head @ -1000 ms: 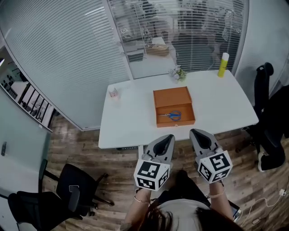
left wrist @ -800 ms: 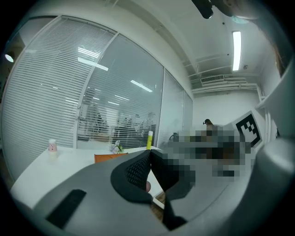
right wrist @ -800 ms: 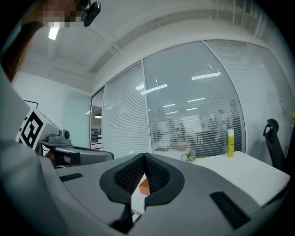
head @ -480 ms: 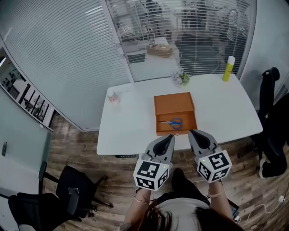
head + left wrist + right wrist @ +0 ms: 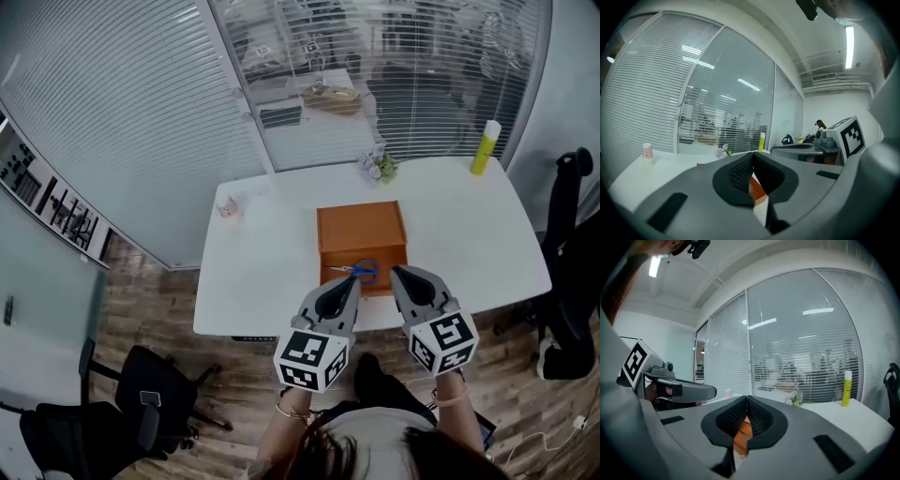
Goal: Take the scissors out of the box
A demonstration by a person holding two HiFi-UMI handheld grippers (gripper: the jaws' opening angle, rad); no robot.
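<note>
Yellow bottle (image 5: 484, 148), flowers (image 5: 379, 167), pink cup (image 5: 226, 206) on white table (image 5: 262, 272)

No text, label, brand or number can be read anywhere in these views.

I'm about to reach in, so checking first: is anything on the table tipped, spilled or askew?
Nothing stands out. The orange box sits open and square on the white table, the scissors lie flat inside it, and the yellow bottle and small cup stand upright.
</note>
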